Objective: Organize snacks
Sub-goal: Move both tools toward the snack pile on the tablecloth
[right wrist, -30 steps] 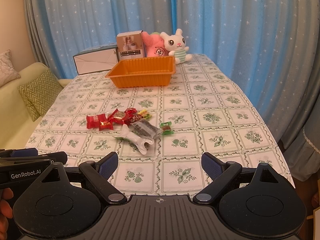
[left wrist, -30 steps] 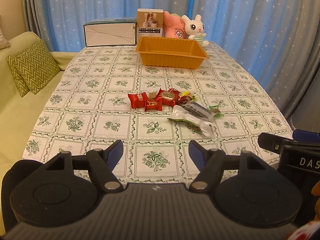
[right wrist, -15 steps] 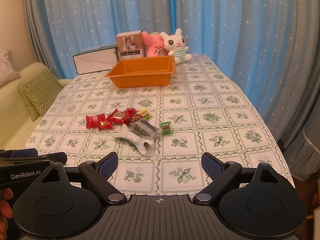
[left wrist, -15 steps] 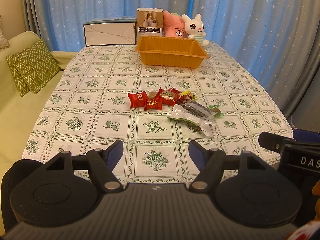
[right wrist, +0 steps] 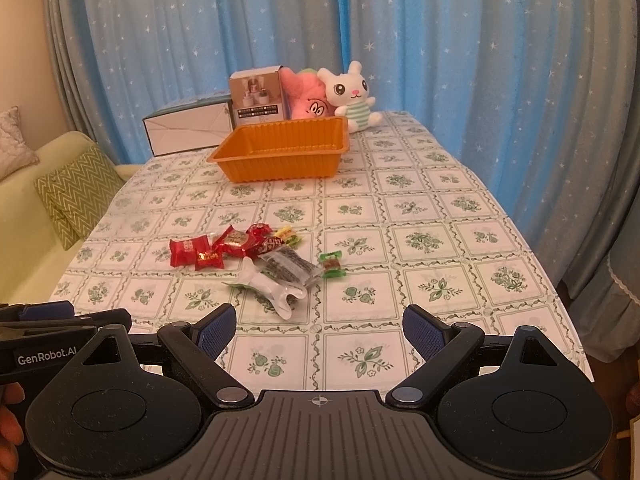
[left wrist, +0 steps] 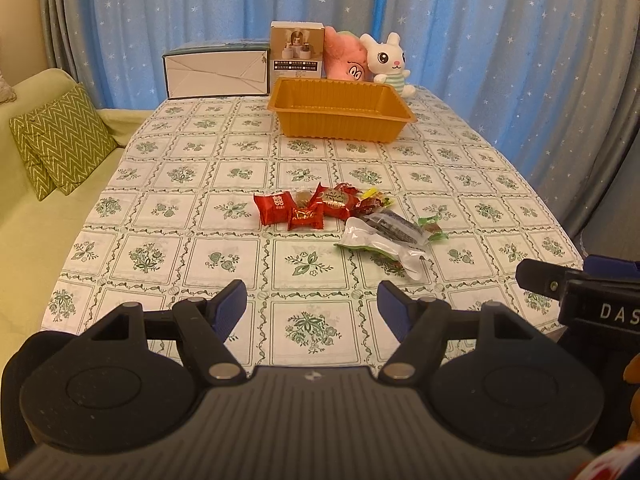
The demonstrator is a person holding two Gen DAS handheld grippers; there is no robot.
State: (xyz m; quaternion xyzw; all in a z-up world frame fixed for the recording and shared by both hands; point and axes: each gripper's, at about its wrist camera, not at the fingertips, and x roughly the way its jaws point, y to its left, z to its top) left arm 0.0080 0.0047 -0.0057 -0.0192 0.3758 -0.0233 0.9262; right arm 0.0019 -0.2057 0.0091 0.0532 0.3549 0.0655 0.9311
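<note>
Lying loose, snacks (left wrist: 344, 216) sit well short of orange tray (left wrist: 340, 110)

Black ribbed left claw (left wrist: 312, 304) and right claw (right wrist: 319, 330), blue-padded fingers (right wrist: 216, 330).

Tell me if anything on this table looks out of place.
The snacks lie in a loose, overlapping heap mid-table, while the orange tray behind them looks empty. Nothing looks spilled or damaged.

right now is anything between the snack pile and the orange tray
Nothing visible. Only bare tablecloth lies between the snack pile and the orange tray. The boxes and plush toys stand behind the tray, out of the path.
</note>
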